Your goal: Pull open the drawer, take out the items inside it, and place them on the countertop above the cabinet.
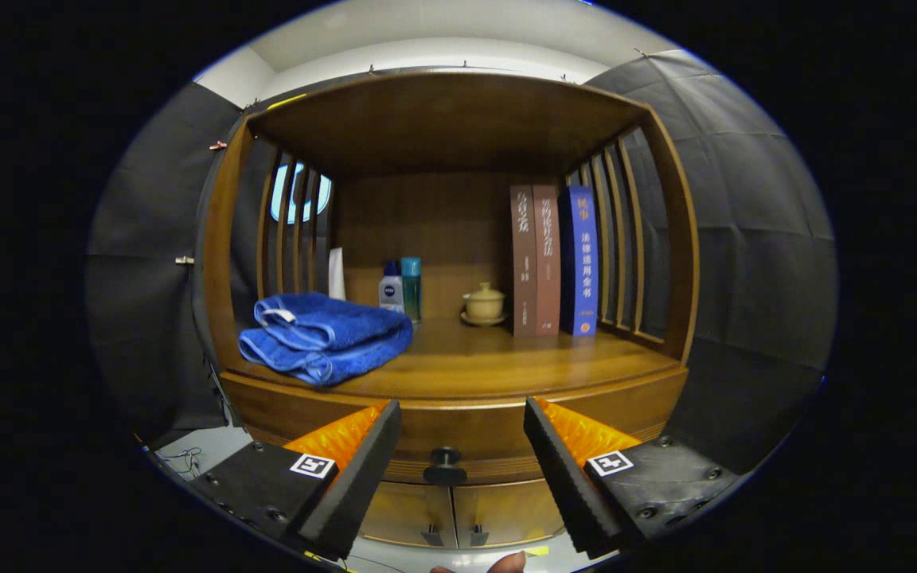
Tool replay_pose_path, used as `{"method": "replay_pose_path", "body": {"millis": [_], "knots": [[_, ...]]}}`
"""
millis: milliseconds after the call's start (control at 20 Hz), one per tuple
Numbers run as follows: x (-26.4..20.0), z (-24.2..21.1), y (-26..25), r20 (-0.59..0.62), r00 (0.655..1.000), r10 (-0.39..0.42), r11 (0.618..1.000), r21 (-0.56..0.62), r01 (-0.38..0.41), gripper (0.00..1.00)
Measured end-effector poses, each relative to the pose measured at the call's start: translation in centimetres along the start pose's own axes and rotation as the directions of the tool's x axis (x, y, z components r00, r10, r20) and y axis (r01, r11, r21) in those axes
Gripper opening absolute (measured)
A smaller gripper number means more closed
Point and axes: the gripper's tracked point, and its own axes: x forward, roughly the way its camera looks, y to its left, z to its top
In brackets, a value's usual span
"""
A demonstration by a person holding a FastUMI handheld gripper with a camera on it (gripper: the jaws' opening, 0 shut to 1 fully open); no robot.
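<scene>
Gripper view puts us in front of a wooden cabinet (458, 239), and we place everything else against it. Its open shelf has slatted sides and a countertop (498, 362) of bare polished wood. Below that countertop runs the closed drawer (474, 434), curved across the cabinet's front, and beneath the drawer we see two small doors, each with its own dark handle.

On the cabinet's countertop, toward its left side, a folded blue towel (323, 334) lies near the front edge. Against the cabinet's right slats stand three upright books (554, 259), two brown and one blue, touching each other. At the cabinet's back wall, between towel and books, sits a small lidded cup on a saucer (484, 305). Left of it, behind the towel, stand a teal bottle (411, 288), a small white bottle with a blue cap (391, 288) and a pale tube (337, 273).

Our gripper (462, 418) is spread wide, its fingers holding nothing, one to each side of the drawer's dark round knob (445, 464). The knob sits between them at the middle of the drawer front, and we see neither finger touching it.
</scene>
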Motion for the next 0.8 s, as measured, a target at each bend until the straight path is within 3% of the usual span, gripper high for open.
{"method": "replay_pose_path", "body": {"millis": [400, 550, 700, 750, 800], "knots": [[3.3, -6.6, 1.4, -0.079, 0.997, 0.025, 1.0, -0.001, -0.025, 0.98], [3.5, -8.4, 1.2, -0.111, 0.994, 0.008, 1.0, 0.013, -0.007, 0.82], [4.3, -9.2, 0.8, -0.132, 0.991, -0.007, 1.0, 0.023, 0.01, 0.53], [4.1, -9.6, 1.0, -0.129, 0.992, -0.001, 1.0, 0.026, 0.004, 0.54], [4.2, -9.5, 0.8, -0.119, 0.993, 0.0, 1.0, 0.025, 0.003, 0.48]]}}
